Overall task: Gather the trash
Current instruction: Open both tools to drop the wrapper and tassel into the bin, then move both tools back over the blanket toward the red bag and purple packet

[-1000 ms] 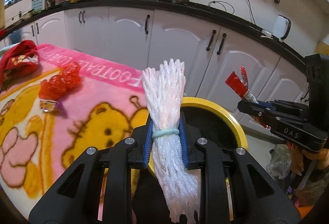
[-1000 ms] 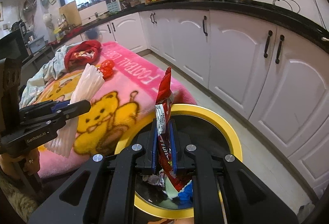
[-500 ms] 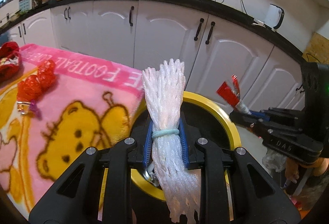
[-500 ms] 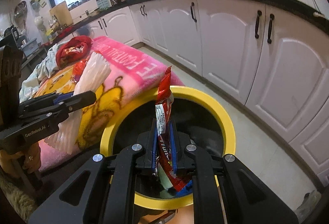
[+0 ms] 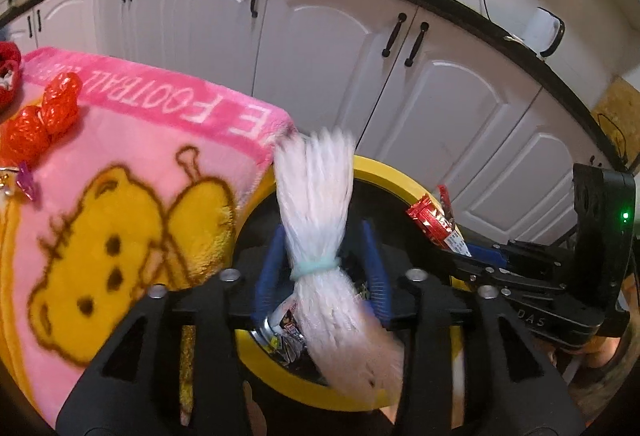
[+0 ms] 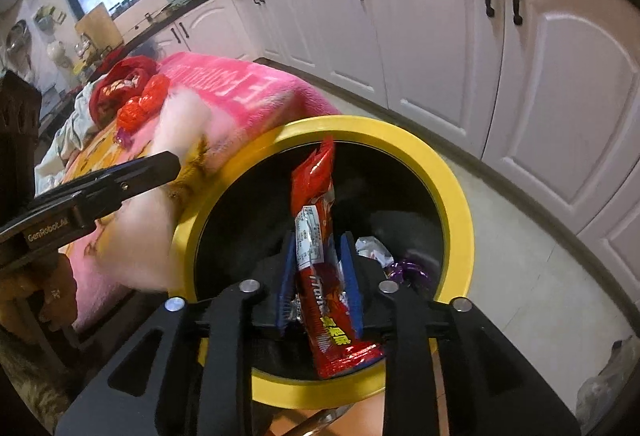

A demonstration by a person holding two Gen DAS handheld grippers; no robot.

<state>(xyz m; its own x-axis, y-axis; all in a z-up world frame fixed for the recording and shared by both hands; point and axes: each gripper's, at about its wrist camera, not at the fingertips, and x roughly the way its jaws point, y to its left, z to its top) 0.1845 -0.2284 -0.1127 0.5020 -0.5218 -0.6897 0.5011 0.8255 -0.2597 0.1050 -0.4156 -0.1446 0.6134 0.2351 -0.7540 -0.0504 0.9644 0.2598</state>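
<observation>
A black trash bin with a yellow rim [image 5: 394,180] [image 6: 452,188] stands beside the pink blanket. My left gripper [image 5: 320,256] is over the bin with its jaws spread; the white foam net [image 5: 320,204] hangs blurred between them, touching neither pad clearly. My right gripper [image 6: 318,268] is also over the bin with its jaws parted, and the red snack wrapper [image 6: 316,236] stands loose between them. The wrapper [image 5: 434,224] and right gripper show at the right in the left wrist view. Wrappers [image 6: 372,248] lie inside the bin.
A pink cartoon blanket [image 5: 120,164] covers the surface at left, with red crumpled wrappers [image 5: 44,116] [image 6: 140,104] and a red cloth [image 6: 120,84] on it. White kitchen cabinets [image 5: 320,48] run behind, with tiled floor [image 6: 520,228] between.
Both grippers moved over the bin and tilted down. Both jaws have opened; the foam net is blurred and slipping from the left, and the red wrapper sits loose in the right.
</observation>
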